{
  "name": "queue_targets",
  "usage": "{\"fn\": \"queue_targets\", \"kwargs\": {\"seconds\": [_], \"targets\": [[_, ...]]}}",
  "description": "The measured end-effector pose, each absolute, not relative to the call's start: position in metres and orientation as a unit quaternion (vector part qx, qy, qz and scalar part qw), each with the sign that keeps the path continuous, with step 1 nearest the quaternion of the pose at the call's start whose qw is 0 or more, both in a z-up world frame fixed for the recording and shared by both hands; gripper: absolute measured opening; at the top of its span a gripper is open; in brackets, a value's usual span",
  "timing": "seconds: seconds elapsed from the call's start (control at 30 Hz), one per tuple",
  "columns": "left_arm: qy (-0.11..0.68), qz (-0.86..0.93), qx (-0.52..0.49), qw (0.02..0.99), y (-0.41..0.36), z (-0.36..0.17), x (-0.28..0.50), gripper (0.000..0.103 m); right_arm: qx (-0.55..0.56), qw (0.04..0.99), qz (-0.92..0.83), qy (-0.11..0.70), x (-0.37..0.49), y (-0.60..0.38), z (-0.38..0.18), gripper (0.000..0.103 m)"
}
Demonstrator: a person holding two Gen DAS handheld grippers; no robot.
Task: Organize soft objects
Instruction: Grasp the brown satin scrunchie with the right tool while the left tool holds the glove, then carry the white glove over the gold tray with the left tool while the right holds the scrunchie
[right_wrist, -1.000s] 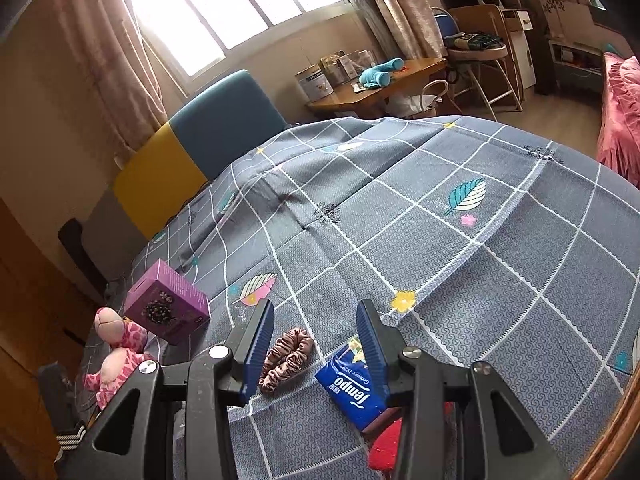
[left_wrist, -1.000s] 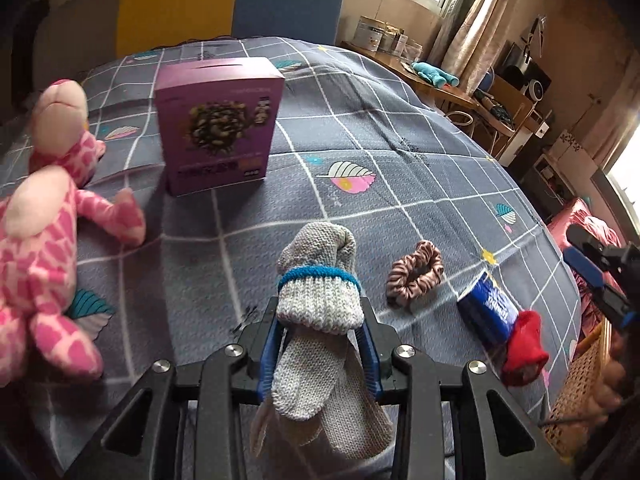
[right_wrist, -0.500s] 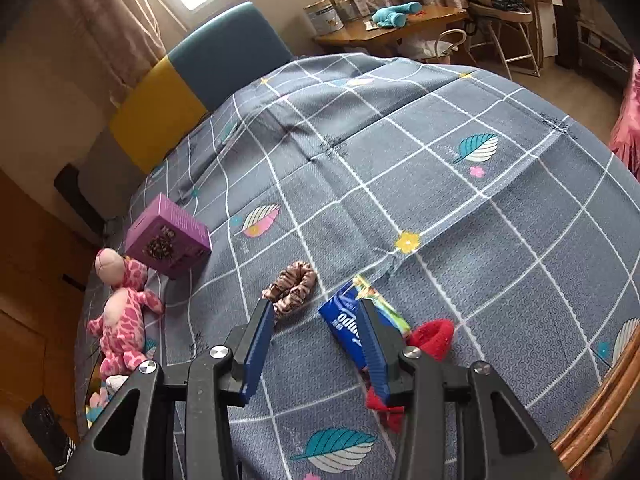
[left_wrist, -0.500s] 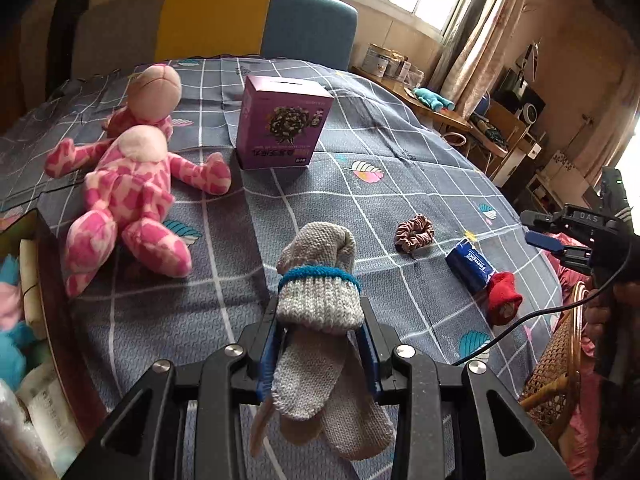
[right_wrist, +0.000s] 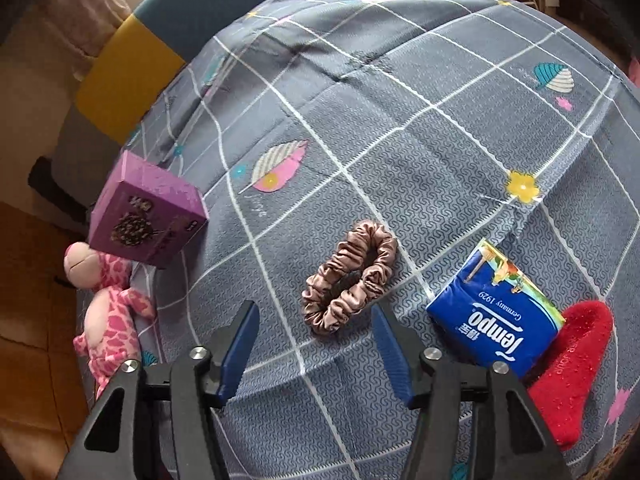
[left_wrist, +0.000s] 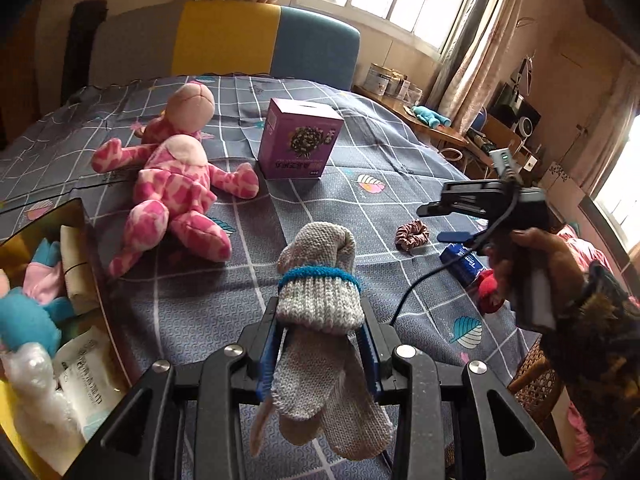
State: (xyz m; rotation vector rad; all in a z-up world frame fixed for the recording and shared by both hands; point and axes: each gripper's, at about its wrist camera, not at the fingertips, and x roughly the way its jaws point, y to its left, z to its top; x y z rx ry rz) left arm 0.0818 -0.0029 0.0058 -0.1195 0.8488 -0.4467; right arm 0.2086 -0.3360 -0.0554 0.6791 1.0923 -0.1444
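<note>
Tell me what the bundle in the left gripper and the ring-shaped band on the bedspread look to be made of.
Grey socks: chunky knit, likely wool or acrylic yarn, matte, with visible ribbed stitches and a fuzzy blue cuff band. Scrunchie: smooth satin-like fabric, probably over elastic, dusty pink-brown, with tight gathers that catch a soft sheen.

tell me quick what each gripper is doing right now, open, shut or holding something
Left gripper: shut on the grey knitted sock bundle with a blue band.
Right gripper: jaws opening, nothing between them, above the brown satin scrunchie.
</note>
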Motion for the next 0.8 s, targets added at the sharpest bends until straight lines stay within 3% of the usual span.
{"fn": "queue_targets", "kwargs": {"seconds": [0.13, 0.47, 0.5, 0.6, 0.8], "targets": [[0.406, -0.214, -0.067, 0.886, 0.003, 0.007, 0.083, 0.036, 0.313, 0.792, -0.093, 0.517, 0.22, -0.335, -0.063, 0.067], [0.413, -0.216, -0.077, 0.882, 0.009, 0.004, 0.084, 0.036, 0.242, 0.798, -0.122, 0.538, 0.256, -0.315, -0.08, 0.067], [0.413, -0.215, -0.079, 0.881, 0.011, 0.004, 0.084, 0.036, 0.221, 0.802, -0.117, 0.542, 0.259, -0.31, -0.08, 0.06], [0.414, -0.212, -0.083, 0.881, 0.013, 0.003, 0.085, 0.036, 0.155, 0.812, -0.109, 0.552, 0.263, -0.298, -0.079, 0.023], [0.408, -0.202, -0.09, 0.886, 0.022, 0.005, 0.084, 0.036, 0.107, 0.842, 0.009, 0.528, 0.236, -0.269, -0.054, 0.02]]}}
